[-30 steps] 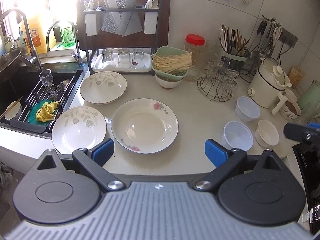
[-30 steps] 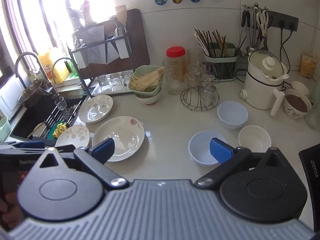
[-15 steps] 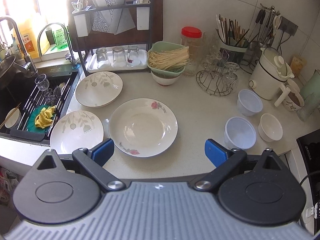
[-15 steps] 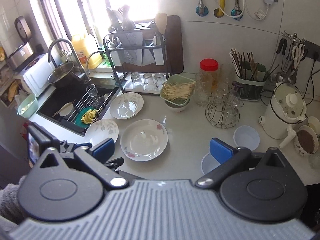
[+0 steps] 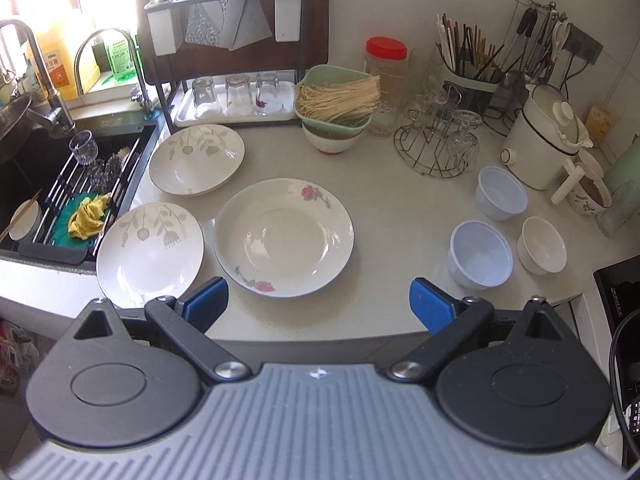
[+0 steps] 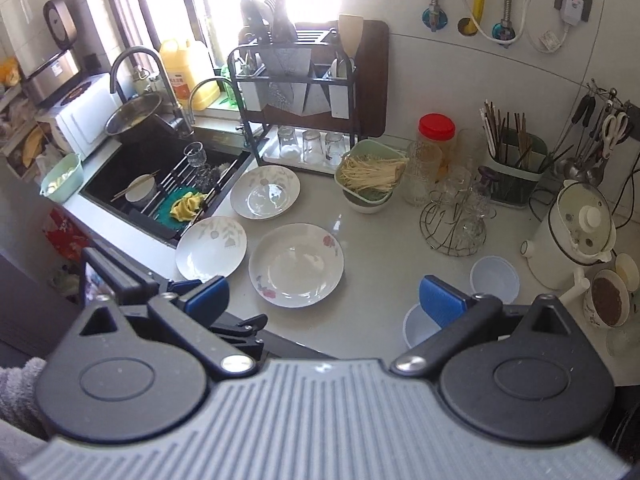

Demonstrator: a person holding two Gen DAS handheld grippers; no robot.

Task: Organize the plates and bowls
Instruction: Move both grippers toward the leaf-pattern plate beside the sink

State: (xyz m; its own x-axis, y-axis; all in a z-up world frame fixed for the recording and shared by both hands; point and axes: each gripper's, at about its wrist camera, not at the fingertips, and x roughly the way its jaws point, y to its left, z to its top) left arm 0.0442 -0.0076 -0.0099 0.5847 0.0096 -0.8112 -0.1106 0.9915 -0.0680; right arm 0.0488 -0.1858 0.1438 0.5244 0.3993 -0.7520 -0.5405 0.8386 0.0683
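Three plates lie apart on the counter: a large rose plate (image 5: 284, 236) in the middle, a leaf-pattern plate (image 5: 150, 254) at front left, and another leaf-pattern plate (image 5: 197, 158) behind it. Two pale blue bowls (image 5: 480, 254) (image 5: 501, 199) and a small white bowl (image 5: 542, 245) stand at the right. My left gripper (image 5: 318, 308) is open and empty, above the counter's front edge. My right gripper (image 6: 324, 298) is open and empty, higher and further back; the rose plate (image 6: 296, 265) and the left gripper's body (image 6: 120, 280) show below it.
A sink (image 5: 44, 184) with rack, glass and yellow cloth is at left. A dish rack (image 5: 236, 56) with glasses, a green basket of noodles (image 5: 338, 100), a red-lidded jar (image 5: 386, 64), a wire glass stand (image 5: 440, 144) and a white kettle (image 5: 548, 140) line the back.
Both grippers have pulled back and up from the counter, the right one much more, so the plates and bowls look smaller. Nothing on the counter has moved.
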